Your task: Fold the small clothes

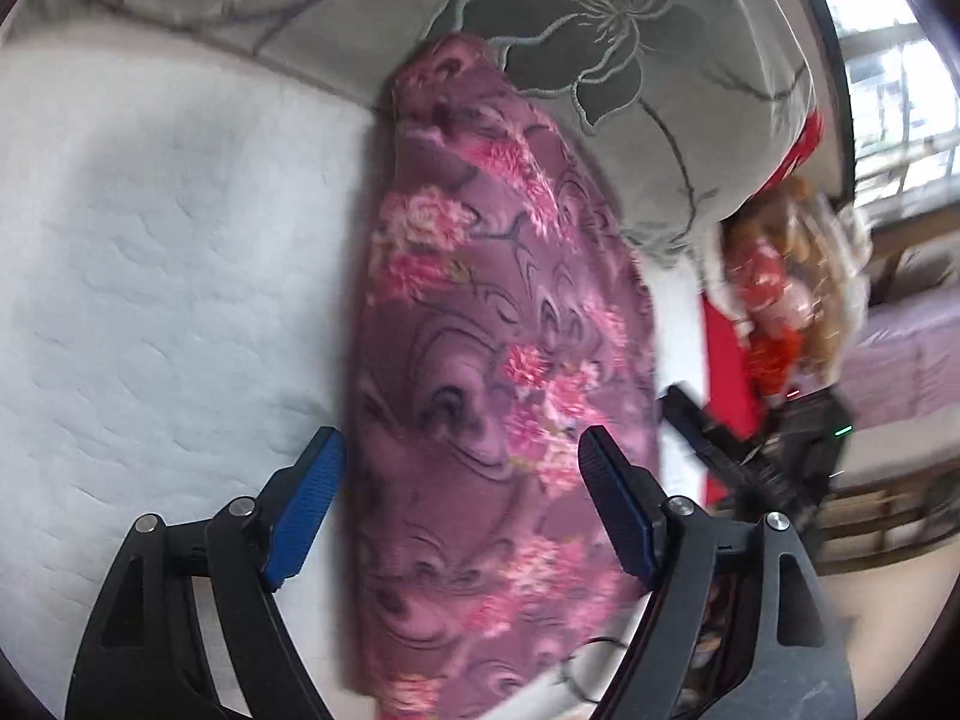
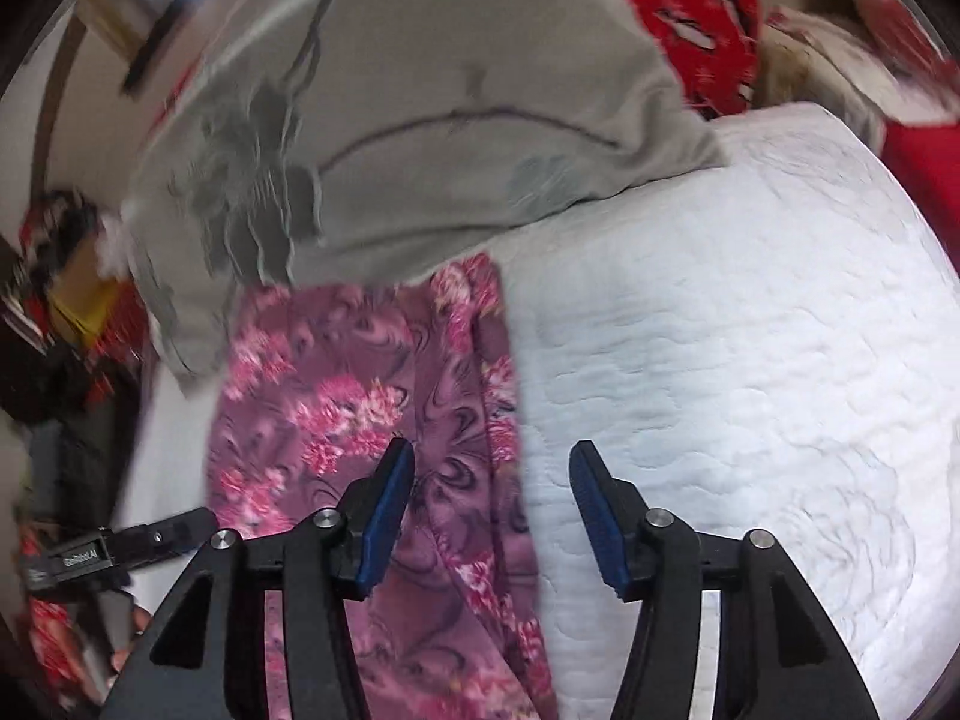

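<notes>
Left gripper [image 1: 462, 474]: jaws spread wide and holding nothing, its ribbed blue pads [image 1: 309, 507] straddling the near end of the garment.
Right gripper [image 2: 492, 495]: also wide and empty; one finger sits over the cloth, the other over bare quilt.
Floral garment [image 1: 498, 360]: a purple cloth with pink blossoms and dark swirls, lying as a long narrow strip on the bed, running away from both cameras; thin, soft and limp by the look of it, with a lengthwise crease or doubled edge in the right view.
White quilt [image 2: 750, 360]: puffy, stitched in wavy lines; soft enough to give under pressure.
Grey blanket [image 1: 630, 60]: heavy-looking, embroidered with a large dark flower, touching or overlapping the strip's far end.
Risk, pinch: a closing jaw may grab quilt along with cloth, or take only one layer, so the fold opens.
Risk, far end: it may snag where it meets the blanket when lifted.
Risk, clarity: both views are blurred, so edges are hard to judge.
</notes>
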A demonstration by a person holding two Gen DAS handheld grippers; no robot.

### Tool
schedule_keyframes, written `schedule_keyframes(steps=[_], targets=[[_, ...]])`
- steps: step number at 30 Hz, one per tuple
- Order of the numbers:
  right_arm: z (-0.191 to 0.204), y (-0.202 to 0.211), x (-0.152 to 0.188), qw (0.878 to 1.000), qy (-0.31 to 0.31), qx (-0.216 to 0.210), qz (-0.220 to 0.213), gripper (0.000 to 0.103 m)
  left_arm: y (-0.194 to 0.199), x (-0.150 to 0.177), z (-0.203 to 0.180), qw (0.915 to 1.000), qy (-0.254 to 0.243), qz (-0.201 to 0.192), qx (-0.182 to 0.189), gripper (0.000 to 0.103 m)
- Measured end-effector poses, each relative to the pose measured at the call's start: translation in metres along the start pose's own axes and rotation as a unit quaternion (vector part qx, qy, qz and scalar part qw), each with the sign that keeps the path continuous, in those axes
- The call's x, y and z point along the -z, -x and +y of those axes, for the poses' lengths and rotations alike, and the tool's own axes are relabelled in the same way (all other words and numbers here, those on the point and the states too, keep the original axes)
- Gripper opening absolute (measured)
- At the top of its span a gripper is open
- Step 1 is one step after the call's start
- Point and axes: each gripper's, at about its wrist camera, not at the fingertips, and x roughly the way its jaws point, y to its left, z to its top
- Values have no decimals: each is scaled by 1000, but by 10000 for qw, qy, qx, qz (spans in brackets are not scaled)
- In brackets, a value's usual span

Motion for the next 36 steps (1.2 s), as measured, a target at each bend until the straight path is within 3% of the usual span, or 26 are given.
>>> schedule_keyframes(steps=[3, 6, 8, 10, 12, 13, 14, 16, 17, 19, 25, 36], targets=[[-7, -17, 10, 9978, -252, -446, 409, 63, -17, 4, 6, 9988, 368, 216, 230, 81], [-10, -25, 10, 9895, -575, -1271, 380, 68, -19, 1, -2, 9987, 376, 187, 289, 88], [-4, -34, 11, 9859, -724, -1461, 378, 78, -22, -1, -6, 9988, 367, 245, 215, 88], [6, -38, 7, 9884, -603, -1359, 316, 82, -26, -3, -11, 9985, 423, 260, 251, 88], [18, -41, 6, 9929, -424, -1061, 330, 80, -25, -4, -10, 9975, 564, 233, 350, 87], [27, -40, 6, 9960, -248, -800, 325, 70, -22, -3, -7, 9972, 612, 178, 393, 80], [33, -38, 7, 9974, -68, -640, 320, 54, -20, -2, -9, 9976, 590, 110, 360, 66], [43, -29, 9, 9988, 132, -442, 163, 37, -19, 0, -13, 9991, 396, 49, 133, 46], [46, -24, 11, 9991, 207, -356, 92, 33, -18, 2, -17, 9997, 263, 5, -7, 36], [59, -15, 13, 9991, 397, -121, -60, 33, -11, 7, -21, 9999, 65, -102, -108, 28], [98, 18, 26, 9961, 749, 142, -441, 32, 20, 17, -39, 9985, -284, -377, -285, 27], [161, 58, 64, 9930, 921, -119, -731, 32, 99, 53, -31, 9926, -654, -826, -605, 27]])
